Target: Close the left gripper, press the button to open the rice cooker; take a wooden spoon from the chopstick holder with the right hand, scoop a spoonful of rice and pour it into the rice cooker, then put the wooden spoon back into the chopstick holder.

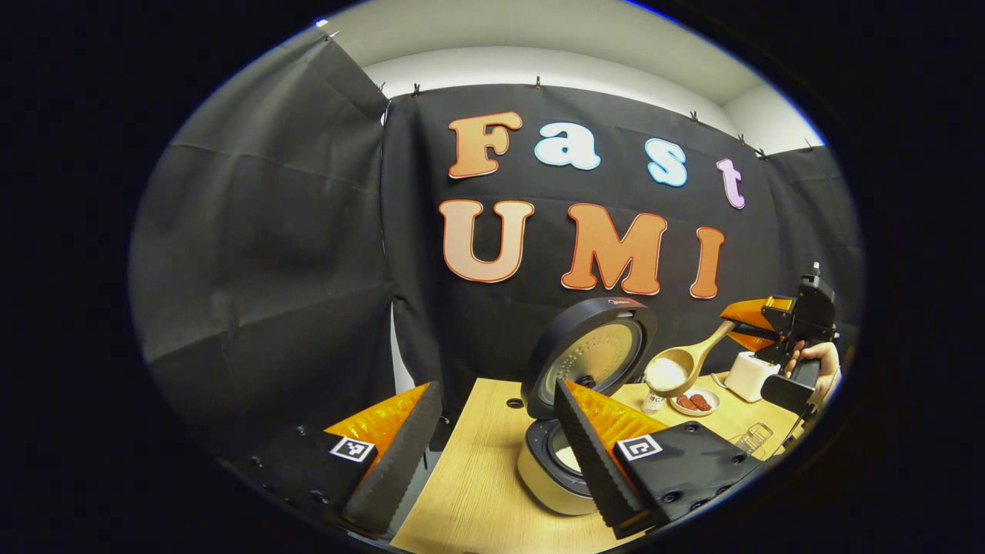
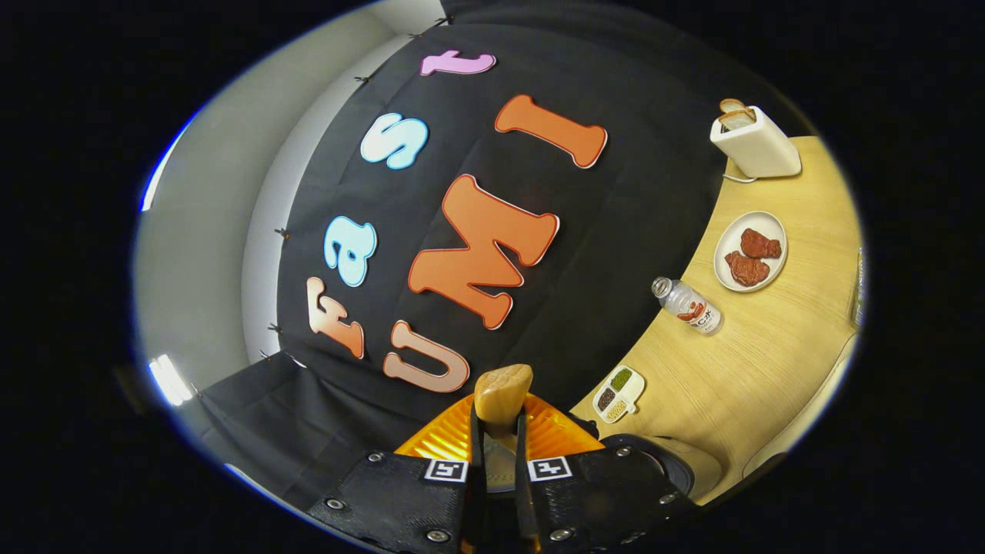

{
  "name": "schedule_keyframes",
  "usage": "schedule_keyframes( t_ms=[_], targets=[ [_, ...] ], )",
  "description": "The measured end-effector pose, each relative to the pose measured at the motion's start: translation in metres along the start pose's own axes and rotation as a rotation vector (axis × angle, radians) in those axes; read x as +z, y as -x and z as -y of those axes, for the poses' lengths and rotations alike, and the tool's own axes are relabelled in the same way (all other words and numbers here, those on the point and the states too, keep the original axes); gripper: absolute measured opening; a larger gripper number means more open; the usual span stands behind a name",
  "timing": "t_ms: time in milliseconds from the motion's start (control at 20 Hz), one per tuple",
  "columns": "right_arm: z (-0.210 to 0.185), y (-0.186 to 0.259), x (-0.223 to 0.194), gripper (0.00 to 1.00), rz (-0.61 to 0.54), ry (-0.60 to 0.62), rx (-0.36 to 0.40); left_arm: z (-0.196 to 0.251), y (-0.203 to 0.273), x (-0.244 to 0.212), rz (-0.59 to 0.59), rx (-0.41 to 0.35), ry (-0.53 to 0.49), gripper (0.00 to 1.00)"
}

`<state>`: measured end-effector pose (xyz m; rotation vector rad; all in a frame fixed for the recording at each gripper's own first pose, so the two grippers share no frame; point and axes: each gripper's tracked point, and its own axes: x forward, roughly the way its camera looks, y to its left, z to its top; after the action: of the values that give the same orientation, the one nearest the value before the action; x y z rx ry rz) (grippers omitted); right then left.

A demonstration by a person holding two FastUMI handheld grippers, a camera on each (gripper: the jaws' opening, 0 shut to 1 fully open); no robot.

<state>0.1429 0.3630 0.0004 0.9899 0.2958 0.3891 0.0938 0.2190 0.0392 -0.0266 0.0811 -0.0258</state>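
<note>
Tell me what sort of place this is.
Likely a staged kitchen counter inside a recording booth: a pale wooden tabletop carries an open dark-lidded rice cooker, a white toaster with bread and a white plate of reddish meat pieces, backed by black cloth.

Open cooker (image 1: pixel 565 431) pot reachable from above; raised lid (image 1: pixel 592 355) blocks behind. Bottle (image 2: pixel 691 306), plate (image 2: pixel 750 251), toaster (image 2: pixel 756 142) crowd table's (image 2: pixel 739 385) far edge; middle bare.

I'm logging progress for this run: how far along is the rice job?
Done: the rice cooker stands with lid up. In hand: the right claw grips the wooden spoon, loaded with rice, held near the cooker. Left: pouring it in and returning the spoon to its holder.
</note>
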Motion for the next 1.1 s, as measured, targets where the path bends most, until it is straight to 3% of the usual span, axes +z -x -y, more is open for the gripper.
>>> schedule_keyframes(
  t_ms=[1100],
  targets=[
    [-0.020, -0.004, -0.006, 0.14, 0.019, 0.269, 0.051, -0.008, 0.002, 0.007, 0.005, 0.025, 0.002, 0.99]
  ],
)
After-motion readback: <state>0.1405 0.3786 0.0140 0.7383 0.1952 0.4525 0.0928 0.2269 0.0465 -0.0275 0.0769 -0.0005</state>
